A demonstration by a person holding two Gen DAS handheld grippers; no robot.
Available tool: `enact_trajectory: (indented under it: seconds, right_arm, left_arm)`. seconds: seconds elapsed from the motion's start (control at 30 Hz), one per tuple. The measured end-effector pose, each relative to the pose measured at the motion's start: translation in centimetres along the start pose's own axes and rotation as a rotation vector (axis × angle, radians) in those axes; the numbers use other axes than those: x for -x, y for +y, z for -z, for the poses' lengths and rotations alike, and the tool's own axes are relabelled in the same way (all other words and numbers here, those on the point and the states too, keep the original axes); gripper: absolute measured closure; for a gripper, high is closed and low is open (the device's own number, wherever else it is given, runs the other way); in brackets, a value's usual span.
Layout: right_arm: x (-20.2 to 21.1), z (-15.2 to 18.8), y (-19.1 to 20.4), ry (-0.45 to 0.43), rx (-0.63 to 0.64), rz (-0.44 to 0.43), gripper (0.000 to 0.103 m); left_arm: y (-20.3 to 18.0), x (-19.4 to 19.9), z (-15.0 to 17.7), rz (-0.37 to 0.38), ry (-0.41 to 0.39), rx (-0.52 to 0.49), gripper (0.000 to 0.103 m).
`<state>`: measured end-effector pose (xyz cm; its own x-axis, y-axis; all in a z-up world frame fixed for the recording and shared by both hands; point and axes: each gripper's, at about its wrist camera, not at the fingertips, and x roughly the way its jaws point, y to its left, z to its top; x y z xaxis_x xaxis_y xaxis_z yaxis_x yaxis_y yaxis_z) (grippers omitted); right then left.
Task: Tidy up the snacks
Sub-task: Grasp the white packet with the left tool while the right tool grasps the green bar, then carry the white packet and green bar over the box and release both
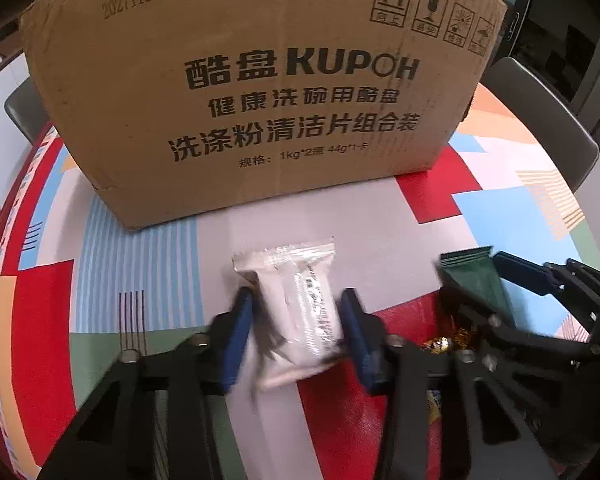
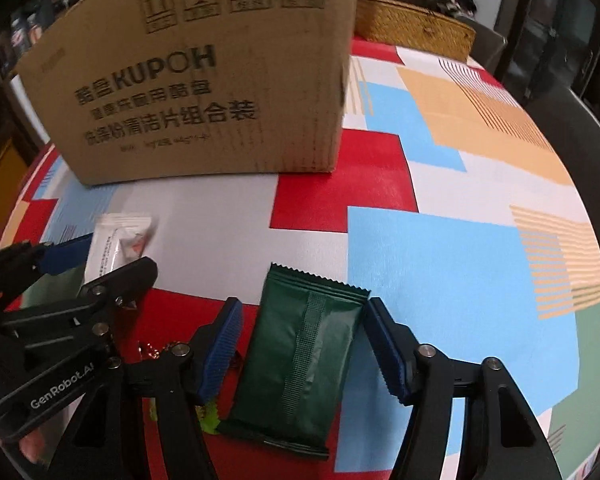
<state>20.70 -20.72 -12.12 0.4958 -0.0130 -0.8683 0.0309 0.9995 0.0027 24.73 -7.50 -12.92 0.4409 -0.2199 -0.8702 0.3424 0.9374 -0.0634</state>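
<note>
A white snack packet point(image 1: 300, 308) sits between the blue pads of my left gripper point(image 1: 298, 300), which touch both its sides; it also shows in the right wrist view point(image 2: 118, 242). A dark green snack packet point(image 2: 300, 356) lies on the table between the pads of my right gripper point(image 2: 300, 320), with a small gap on each side. The green packet point(image 1: 472, 280) and right gripper show at the right of the left wrist view. A cardboard box point(image 1: 256, 92) printed KUPOH stands behind both packets.
The round table point(image 2: 440, 264) has a patterned red, blue, white and orange cover. Gold-wrapped candies point(image 1: 444, 342) and a green wrapper point(image 2: 210, 420) lie between the grippers. A woven basket point(image 2: 412, 28) stands behind the box. Dark chairs point(image 1: 540, 128) stand at the table's edge.
</note>
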Motion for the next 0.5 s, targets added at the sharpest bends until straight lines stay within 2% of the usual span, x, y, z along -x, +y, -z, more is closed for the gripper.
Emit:
enact_trajectory:
  seconds: [0.03,0.2,0.5]
  right_arm:
    - [0.1,0.0,0.0,-0.004,0.000,0.000,0.051]
    - [0.6,-0.1,-0.5,-0.009,0.003,-0.012,0.057]
    - [2.1,-0.2,-0.9,-0.050,-0.004,-0.049,0.057]
  left_arm:
    - [0.0,0.1,0.1,0.007,0.001,0.003,0.070]
    - [-0.5,0.9,0.6,0.018,-0.004,0.005,0.072]
    - [-1.2,3.9,0.8,0.015,-0.060,-0.005,0.072]
